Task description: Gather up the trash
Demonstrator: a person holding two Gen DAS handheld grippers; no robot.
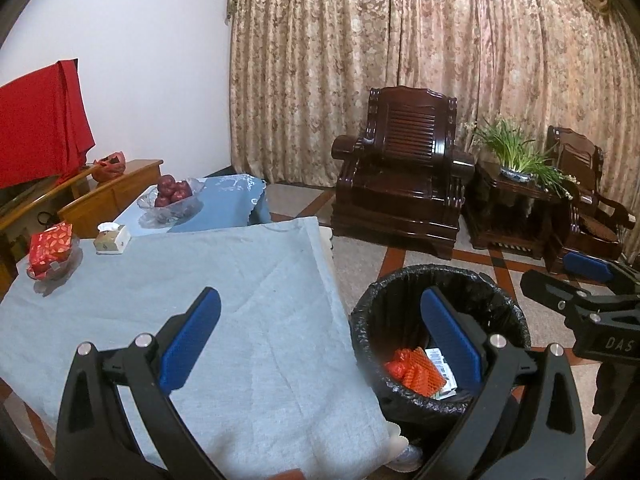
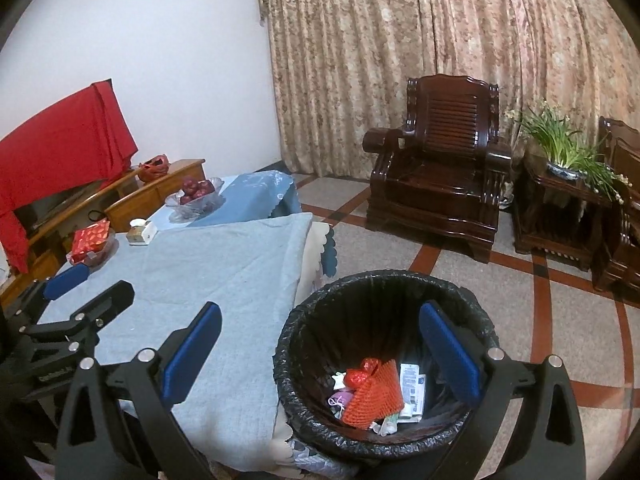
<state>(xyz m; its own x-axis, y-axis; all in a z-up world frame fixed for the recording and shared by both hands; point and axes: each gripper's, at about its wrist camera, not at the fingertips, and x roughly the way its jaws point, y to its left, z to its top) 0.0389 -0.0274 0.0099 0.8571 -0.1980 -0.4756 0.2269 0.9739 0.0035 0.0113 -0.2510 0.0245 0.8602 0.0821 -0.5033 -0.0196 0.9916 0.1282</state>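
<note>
Fingers on both grippers spread wide, nothing between them. Left gripper (image 1: pixel 320 336) hangs over the bench edge and the bin; its left finger (image 1: pixel 188 340) is above the light blue cloth (image 1: pixel 224 288), its right finger (image 1: pixel 450 334) is over the bin opening. Right gripper (image 2: pixel 320 344) is in a similar pose, its right finger (image 2: pixel 448 350) above the bin interior, its left finger (image 2: pixel 190 350) above the cloth. Trash bin (image 2: pixel 384 360), black-lined, stands on the floor just beside the bench corner. Trash lies at the bin bottom: orange foam net (image 2: pixel 374 394), red wrapper (image 2: pixel 360 374) touching the net, white printed packet (image 2: pixel 412 390) just right of the net, plus small crumpled scraps underneath that are too small to name. Left wrist view shows the same net (image 1: pixel 416 372) partly hidden by the right finger. Bench (image 2: pixel 240 248) is covered by the cloth; at its far end are a red patterned pack in a glass dish (image 1: pixel 50 250), a tissue box (image 1: pixel 112 238), and a glass bowl of red apples (image 1: pixel 170 196) on a darker blue cloth. Dark wooden armchair (image 1: pixel 404 168) stands well apart by the floral curtain (image 1: pixel 400 60), with a potted plant (image 1: pixel 516 152) on a side table to its right.
</note>
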